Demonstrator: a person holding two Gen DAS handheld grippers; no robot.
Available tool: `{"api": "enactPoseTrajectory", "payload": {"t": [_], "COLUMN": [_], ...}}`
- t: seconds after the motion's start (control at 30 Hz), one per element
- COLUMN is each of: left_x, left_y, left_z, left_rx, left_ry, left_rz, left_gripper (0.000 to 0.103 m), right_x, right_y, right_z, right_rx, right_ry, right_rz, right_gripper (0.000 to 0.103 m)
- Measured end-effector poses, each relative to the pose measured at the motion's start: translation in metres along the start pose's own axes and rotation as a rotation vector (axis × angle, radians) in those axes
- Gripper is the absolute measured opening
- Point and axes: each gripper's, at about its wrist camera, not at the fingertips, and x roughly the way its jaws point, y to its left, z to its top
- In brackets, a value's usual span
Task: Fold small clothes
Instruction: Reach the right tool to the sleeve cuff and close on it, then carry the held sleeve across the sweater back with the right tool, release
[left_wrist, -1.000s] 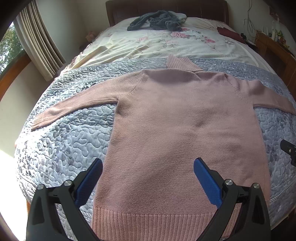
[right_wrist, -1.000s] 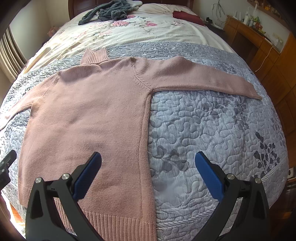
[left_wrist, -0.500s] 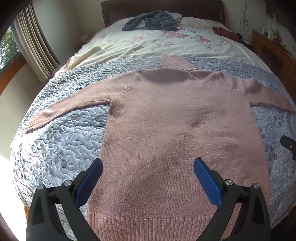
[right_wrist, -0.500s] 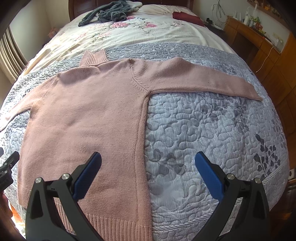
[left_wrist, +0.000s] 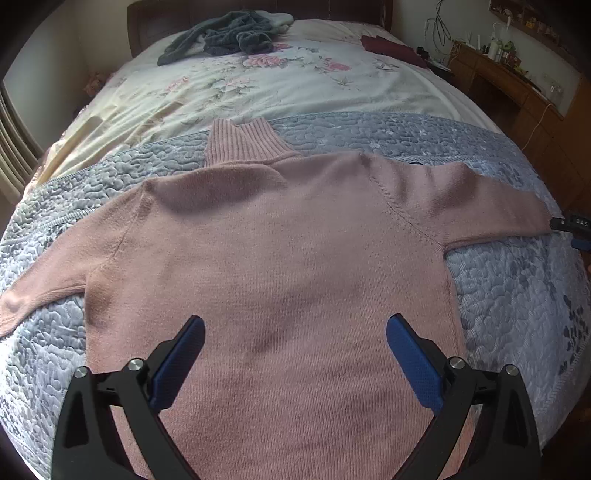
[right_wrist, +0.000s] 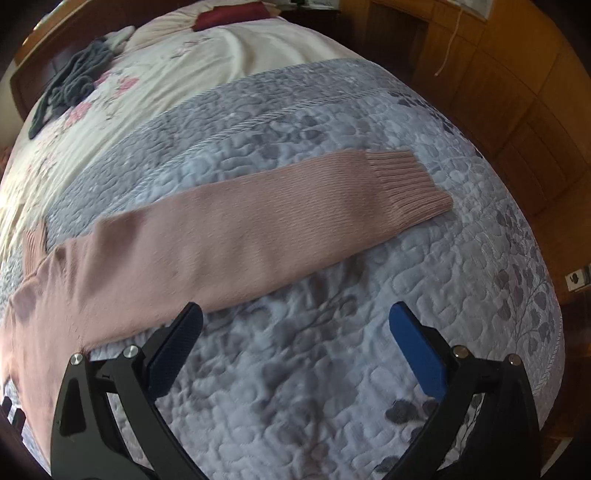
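A pink knit sweater (left_wrist: 280, 280) lies flat on the grey quilted bedspread (left_wrist: 517, 295), ribbed collar (left_wrist: 243, 142) pointing to the headboard and both sleeves spread out. My left gripper (left_wrist: 295, 332) hangs open over the sweater's lower body, nothing between its blue pads. My right gripper (right_wrist: 295, 325) is open too, low over the quilt just in front of the sweater's right sleeve (right_wrist: 258, 236), whose ribbed cuff (right_wrist: 406, 184) lies further right. The right gripper's tip also shows at the right edge of the left wrist view, by that sleeve.
A heap of dark grey clothes (left_wrist: 225, 35) and a dark red item (left_wrist: 391, 48) lie near the headboard on the floral sheet (left_wrist: 258, 88). Wooden furniture (right_wrist: 517, 92) lines the bed's right side. A curtain (left_wrist: 11, 147) hangs on the left.
Both grippers have moved forward over the bed. The right one swung right and dropped toward the right sleeve; the left one advanced up the sweater's body. Both stayed open.
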Motion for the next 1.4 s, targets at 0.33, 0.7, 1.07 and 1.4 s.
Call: {"api": "enactPoseTrajectory", "payload": {"t": [0.33, 0.7, 1.07, 1.4], "left_x": [0.055, 0.073, 0.071, 0.067], "left_y": [-0.023, -0.002, 0.037, 0.058], "left_z": [0.065, 0.067, 0.053, 0.048], "left_rx": [-0.104, -0.131, -0.185, -0.230], "left_ry": [0.016, 0.013, 0.028, 0.041], "left_rz": [-0.090, -0.017, 0.023, -0.005], "left_gripper": [0.099, 0.099, 0.099, 0.099], "right_x": [0.074, 0.090, 0.036, -0.014], "right_y": [-0.084, -0.104, -0.043, 0.109], "right_z": [0.067, 0.079, 0.057, 0.016], "right_rx": [0.220, 0.249, 0.111, -0.134], "right_ry": [0.118, 0.086, 0.022, -0.001], "right_rz": [0.020, 0.059, 0.210, 0.458], "right_gripper": [0.100, 0.050, 0.008, 0.008]}}
